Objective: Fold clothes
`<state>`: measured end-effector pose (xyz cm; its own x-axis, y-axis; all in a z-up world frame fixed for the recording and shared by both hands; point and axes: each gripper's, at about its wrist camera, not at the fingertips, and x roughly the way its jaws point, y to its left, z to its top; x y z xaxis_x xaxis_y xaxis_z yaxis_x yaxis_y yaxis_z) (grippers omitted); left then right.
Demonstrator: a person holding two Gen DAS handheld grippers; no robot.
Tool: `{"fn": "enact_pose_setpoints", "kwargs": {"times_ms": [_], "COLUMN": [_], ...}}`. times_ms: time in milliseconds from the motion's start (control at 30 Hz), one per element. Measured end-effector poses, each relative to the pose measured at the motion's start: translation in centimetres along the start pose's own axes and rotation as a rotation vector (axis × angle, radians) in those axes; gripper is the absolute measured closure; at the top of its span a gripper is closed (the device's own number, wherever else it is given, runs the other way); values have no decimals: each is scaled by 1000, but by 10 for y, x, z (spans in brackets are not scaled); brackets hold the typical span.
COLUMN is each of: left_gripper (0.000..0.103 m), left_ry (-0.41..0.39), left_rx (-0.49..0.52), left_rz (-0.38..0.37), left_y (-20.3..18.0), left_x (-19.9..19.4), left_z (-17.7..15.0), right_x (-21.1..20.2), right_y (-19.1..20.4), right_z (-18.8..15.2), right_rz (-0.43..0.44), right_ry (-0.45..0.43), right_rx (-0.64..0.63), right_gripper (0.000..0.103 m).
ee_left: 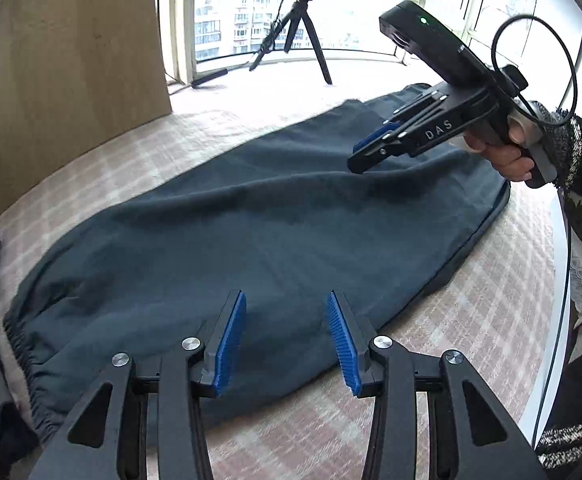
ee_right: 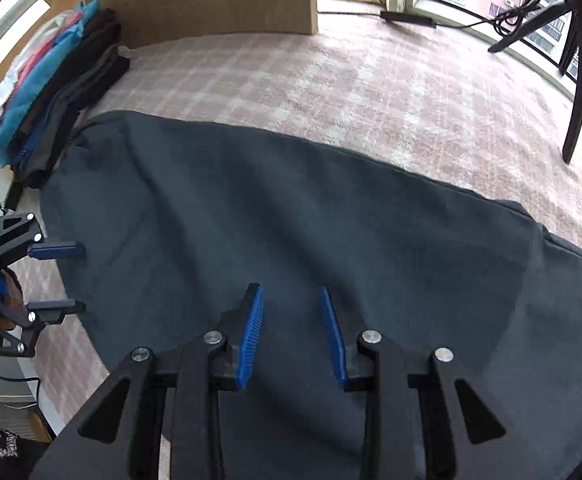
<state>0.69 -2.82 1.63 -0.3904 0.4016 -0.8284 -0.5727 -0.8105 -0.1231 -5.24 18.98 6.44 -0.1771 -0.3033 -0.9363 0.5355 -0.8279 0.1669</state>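
While both tools hang over the bed, we note a dark grey-blue garment (ee_left: pixel 259 232) spread flat across the pink checked bedcover (ee_left: pixel 131 168), lengthwise, its gathered elastic edge (ee_left: pixel 23 344) at the left end in the left wrist view. Our left gripper (ee_left: pixel 287 340) sits above the near edge of the cloth, jaws partly apart, blue pads (ee_left: pixel 231 344) clear of the fabric, nothing between them. Our right gripper (ee_right: pixel 291 336) hangs over the middle of the same garment, jaws likewise partly apart and empty; from the left wrist view we see it gripped in a hand (ee_left: pixel 503 152) with a speckled sleeve cuff (ee_left: pixel 563 148), fingers slanting down toward the cloth. Stack of folded clothes (ee_right: pixel 51 92), blue, red and black, lies just beside the garment's far left corner. Wooden panel (ee_left: pixel 71 72) stands behind the bed. Tripod (ee_left: pixel 303 36) with ring light by the window (ee_left: pixel 243 20).
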Motion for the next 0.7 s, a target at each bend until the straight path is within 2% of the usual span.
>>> {"fn": "enact_pose_setpoints", "kwargs": {"times_ms": [67,200,300,367,467,500,600,700], "left_gripper": [63,63,62,61,57,57,57,57], "left_ry": [57,49,34,23,3,5,13,22], "left_rx": [16,6,-23,-5,34,43,60,34], "left_rz": [0,19,31,44,12,0,-41,-68], "left_y": [-8,-3,1,-11,-33,-44,-74,-93], "left_x": [6,-16,-30,-37,-24,-17,6,26], "left_z": [-4,-14,-13,-7,14,21,41,52], "right_x": [-12,-90,-155,-189,-211,-206,-175,-132], "right_y": [-10,-56,-102,-126,-150,-155,-159,-152], "right_z": [-5,-41,-73,-82,-80,-75,-53,-31], "right_rz": [21,85,38,-34,-144,-140,-141,-126], "right_ry": [-33,-219,-357,-397,-366,-334,-226,-140], "right_rx": [33,204,318,314,217,173,29,-127], "right_gripper": [75,75,75,75,74,74,74,73]}}
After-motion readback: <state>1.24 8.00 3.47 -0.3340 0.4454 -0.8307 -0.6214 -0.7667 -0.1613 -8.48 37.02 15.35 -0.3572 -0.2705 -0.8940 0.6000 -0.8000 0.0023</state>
